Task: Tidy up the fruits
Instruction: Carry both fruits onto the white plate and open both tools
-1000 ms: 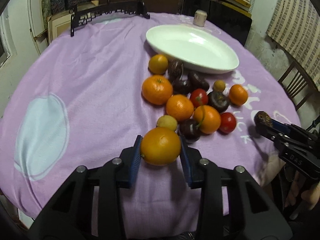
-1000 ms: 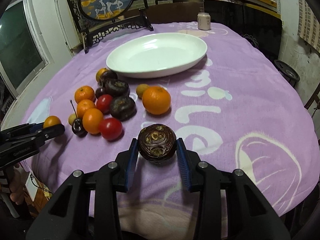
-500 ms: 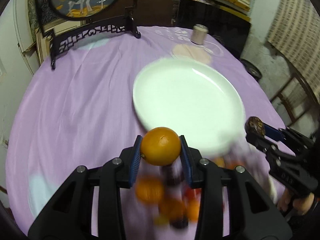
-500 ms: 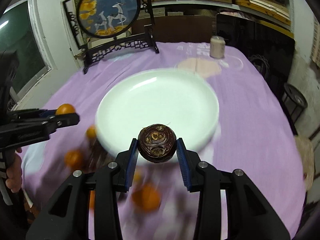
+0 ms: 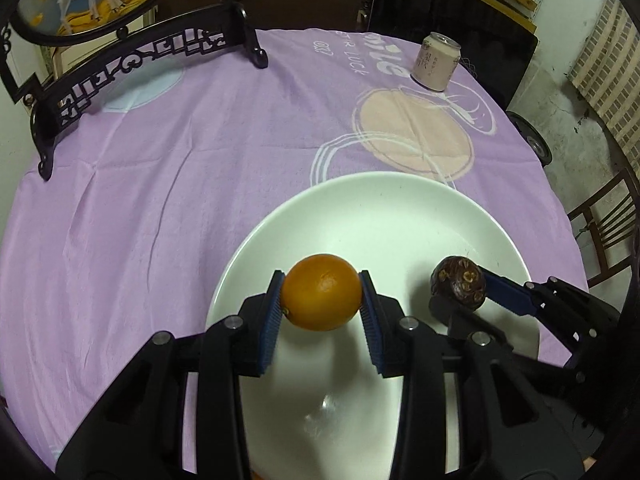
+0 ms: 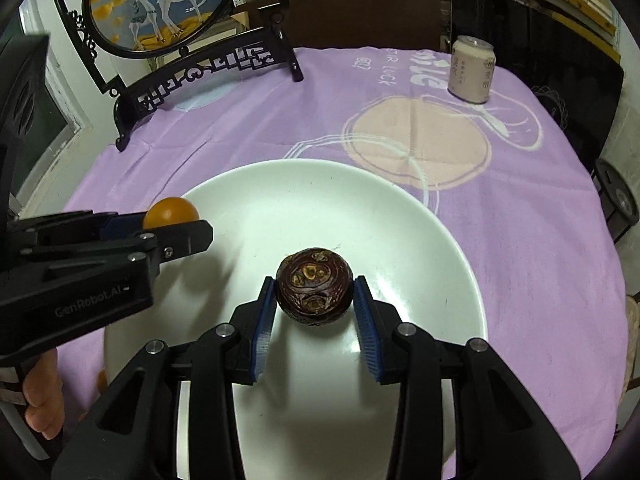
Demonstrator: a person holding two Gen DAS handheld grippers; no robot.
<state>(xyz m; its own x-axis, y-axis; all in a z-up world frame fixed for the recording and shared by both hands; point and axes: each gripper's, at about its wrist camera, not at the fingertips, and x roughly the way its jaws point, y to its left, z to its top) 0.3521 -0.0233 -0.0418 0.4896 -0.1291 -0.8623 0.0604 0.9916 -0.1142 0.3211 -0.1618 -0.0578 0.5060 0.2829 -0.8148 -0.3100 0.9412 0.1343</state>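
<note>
A wide white plate (image 5: 360,208) lies on the purple tablecloth. Over its near left part my left gripper (image 5: 320,284) is shut on an orange (image 5: 320,300); its blue pads touch both sides while the jaws begin opening. My right gripper (image 6: 315,284) has a dark brown, wrinkled round fruit (image 6: 314,290) between its pads over the plate's (image 6: 320,200) middle. Those jaws are opening too, though the pads still look in contact. Each view shows the other gripper: the right gripper (image 5: 460,292) with the dark fruit (image 5: 458,282), and the left gripper (image 6: 176,224) with the orange (image 6: 170,210).
A pale drink can (image 5: 436,62) stands at the far right of the table. A black carved stand (image 5: 140,60) with a round painted screen stands at the far left. A wooden chair (image 5: 600,232) is beyond the right edge. A hand (image 6: 40,400) holds the left gripper.
Both grippers have travelled forward from the fruit pile to over the plate, each still carrying its fruit. The pile has dropped out of view behind them.
</note>
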